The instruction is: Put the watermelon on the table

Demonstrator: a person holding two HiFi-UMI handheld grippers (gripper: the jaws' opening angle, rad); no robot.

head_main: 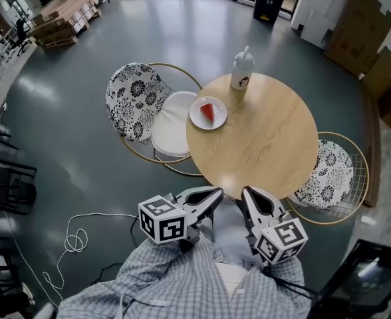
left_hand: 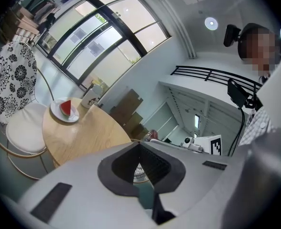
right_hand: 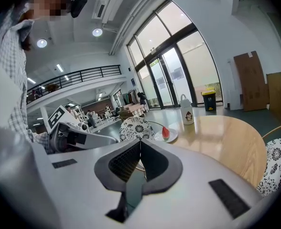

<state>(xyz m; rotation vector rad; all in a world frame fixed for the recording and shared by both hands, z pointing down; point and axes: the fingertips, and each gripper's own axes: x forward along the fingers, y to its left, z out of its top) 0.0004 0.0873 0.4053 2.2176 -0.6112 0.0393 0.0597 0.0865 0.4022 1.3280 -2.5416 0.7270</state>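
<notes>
A red watermelon slice lies on a white plate at the far left of the round wooden table. The left gripper view shows the slice small and far off; the right gripper view shows the slice beyond the jaws. My left gripper and right gripper are held side by side at the table's near edge, close to my body. Both are shut and hold nothing. The jaws of the left gripper and of the right gripper meet at their tips.
A white bottle with a penguin print stands at the table's far edge. A floral chair with a white seat stands left of the table, another floral chair at its right. A white cable lies on the floor at left.
</notes>
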